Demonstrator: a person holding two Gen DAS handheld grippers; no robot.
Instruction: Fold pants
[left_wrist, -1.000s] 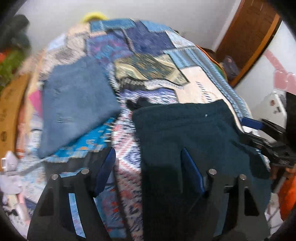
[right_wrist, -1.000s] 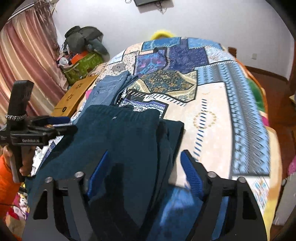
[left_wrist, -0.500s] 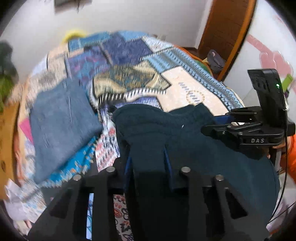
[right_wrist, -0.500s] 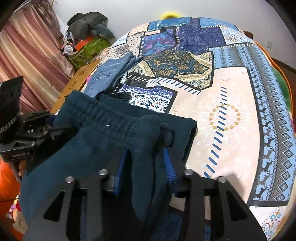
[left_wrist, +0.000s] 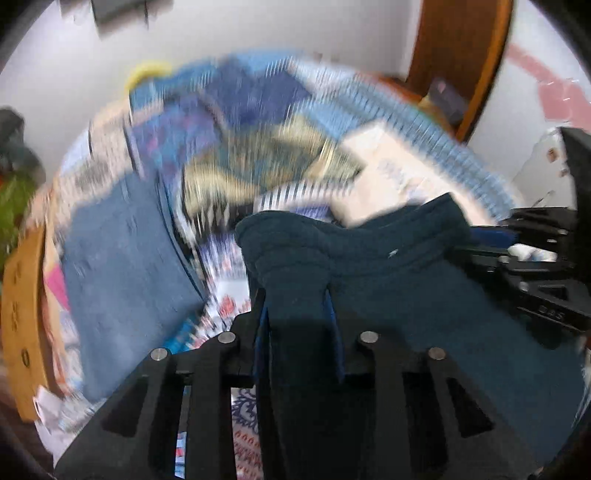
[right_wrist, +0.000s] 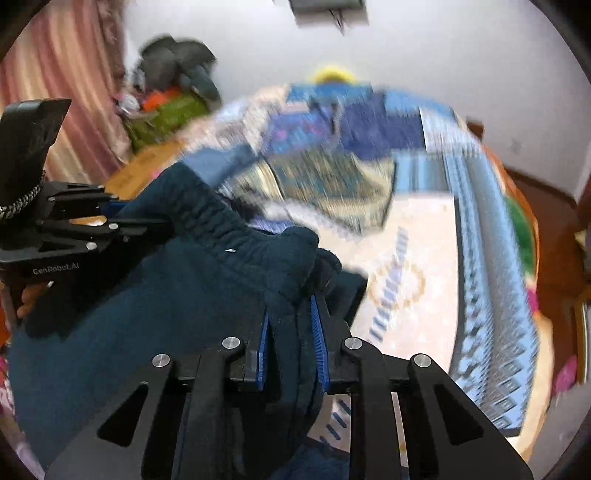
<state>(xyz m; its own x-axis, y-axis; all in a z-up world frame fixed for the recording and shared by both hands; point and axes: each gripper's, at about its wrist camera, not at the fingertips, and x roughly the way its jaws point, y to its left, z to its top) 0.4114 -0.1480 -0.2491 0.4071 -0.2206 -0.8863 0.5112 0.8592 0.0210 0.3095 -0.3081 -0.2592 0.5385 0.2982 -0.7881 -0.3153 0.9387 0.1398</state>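
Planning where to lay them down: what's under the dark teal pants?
The patchwork bedspread shows beneath the lifted dark teal pants; whatever lies directly below them is covered.

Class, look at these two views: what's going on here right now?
A person holds a tool in each hand. The left tool and right tool are each shut on the waistband end of dark teal pants, lifting it over a patchwork bed. Folded jeans lie nearby.

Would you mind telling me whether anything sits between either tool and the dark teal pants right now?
Nothing visible does. The left tool and the right tool are each shut directly on the waistband end of the dark teal pants. The folded blue jeans lie off to the side on the bedspread.
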